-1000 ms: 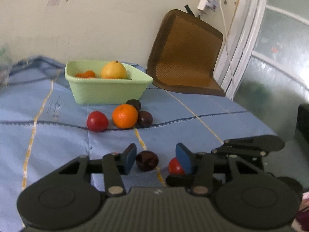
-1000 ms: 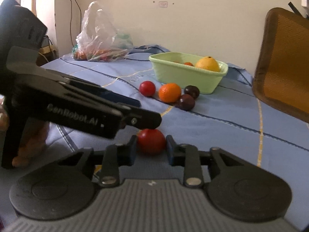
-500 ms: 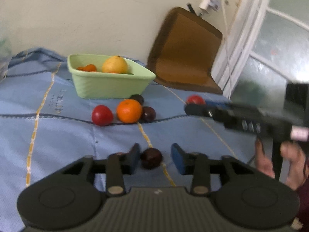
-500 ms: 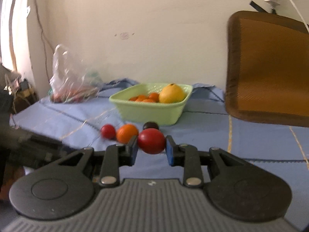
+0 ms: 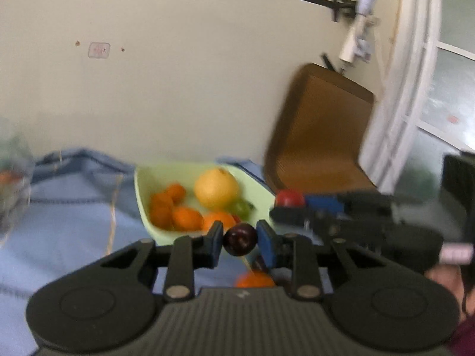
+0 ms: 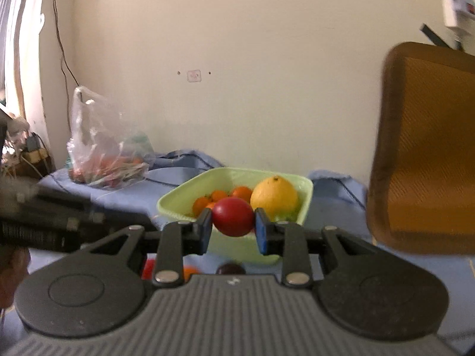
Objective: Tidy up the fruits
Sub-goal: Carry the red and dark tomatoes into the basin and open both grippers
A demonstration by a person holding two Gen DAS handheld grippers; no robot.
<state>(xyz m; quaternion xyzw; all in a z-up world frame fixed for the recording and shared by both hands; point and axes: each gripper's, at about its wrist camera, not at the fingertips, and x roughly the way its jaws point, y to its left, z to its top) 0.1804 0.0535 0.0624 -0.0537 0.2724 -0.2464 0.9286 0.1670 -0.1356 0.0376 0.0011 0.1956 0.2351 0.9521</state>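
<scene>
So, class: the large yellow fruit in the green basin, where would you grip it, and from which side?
Grip the yellow fruit across its widest middle, coming from above. It is round and sits deep against the green basin wall, with small oranges beside it, so a sideways approach looks blocked. It may need wide-open jaws.

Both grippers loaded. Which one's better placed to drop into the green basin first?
Probably right. The right gripper holds the red fruit squarely facing the green basin. The left gripper holds the dark plum nearer the basin's corner.
</scene>
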